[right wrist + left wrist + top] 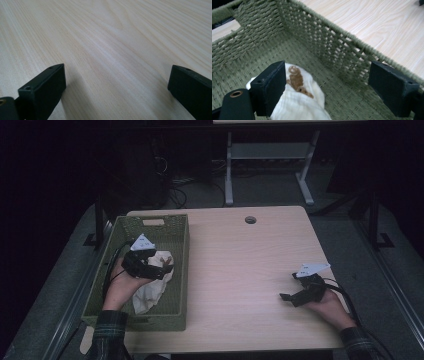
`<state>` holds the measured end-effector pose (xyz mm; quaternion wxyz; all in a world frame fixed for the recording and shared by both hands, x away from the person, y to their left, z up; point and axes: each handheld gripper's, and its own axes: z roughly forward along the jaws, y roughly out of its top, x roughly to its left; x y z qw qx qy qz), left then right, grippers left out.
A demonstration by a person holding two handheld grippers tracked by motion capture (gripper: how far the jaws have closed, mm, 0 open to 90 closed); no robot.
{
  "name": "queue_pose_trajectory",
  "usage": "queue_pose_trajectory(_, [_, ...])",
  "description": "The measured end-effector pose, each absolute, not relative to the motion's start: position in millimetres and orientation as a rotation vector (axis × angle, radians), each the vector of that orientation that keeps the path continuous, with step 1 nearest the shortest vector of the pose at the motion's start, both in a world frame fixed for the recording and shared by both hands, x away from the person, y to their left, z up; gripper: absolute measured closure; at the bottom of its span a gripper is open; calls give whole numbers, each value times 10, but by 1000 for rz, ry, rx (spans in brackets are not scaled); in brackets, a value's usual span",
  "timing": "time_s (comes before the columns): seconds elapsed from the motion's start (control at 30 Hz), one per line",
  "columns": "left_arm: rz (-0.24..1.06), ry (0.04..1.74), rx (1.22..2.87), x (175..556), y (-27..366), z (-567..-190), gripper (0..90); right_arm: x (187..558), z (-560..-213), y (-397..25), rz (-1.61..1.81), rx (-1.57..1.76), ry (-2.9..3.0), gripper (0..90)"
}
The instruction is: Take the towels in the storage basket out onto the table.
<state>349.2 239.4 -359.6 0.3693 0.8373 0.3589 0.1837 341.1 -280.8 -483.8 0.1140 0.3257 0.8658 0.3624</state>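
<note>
A white cloth (150, 292) with a brown printed figure lies in the near half of a green woven basket (155, 222) at the table's left side. My left gripper (167, 267) hovers inside the basket just above the cloth and is open. In the left gripper view the cloth (299, 100) lies against the left jaw, the right jaw stands far off by the basket wall (332, 42), and nothing is pinched in the left gripper (332, 85). My right gripper (289, 286) rests low over the bare table at the near right, open (117, 85) with nothing between its jaws.
The light wooden table (240, 260) has a round cable hole (250, 219) near its far edge. Behind the table stand a white desk frame (270, 165) and cables on the floor. The basket sits flush with the table's left edge.
</note>
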Motion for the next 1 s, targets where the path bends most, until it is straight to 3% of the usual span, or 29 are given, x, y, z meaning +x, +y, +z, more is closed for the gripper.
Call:
queue_pose_trajectory(0.8, [465, 1082, 2210, 3577, 2612, -4005, 143, 3410, -4838, -2808, 1062, 955, 2539, 13])
queue_pose_trajectory(1.0, [466, 1154, 2298, 3623, 2607, -4116, 143, 3410, -4838, -2807, 1063, 955, 2538, 13])
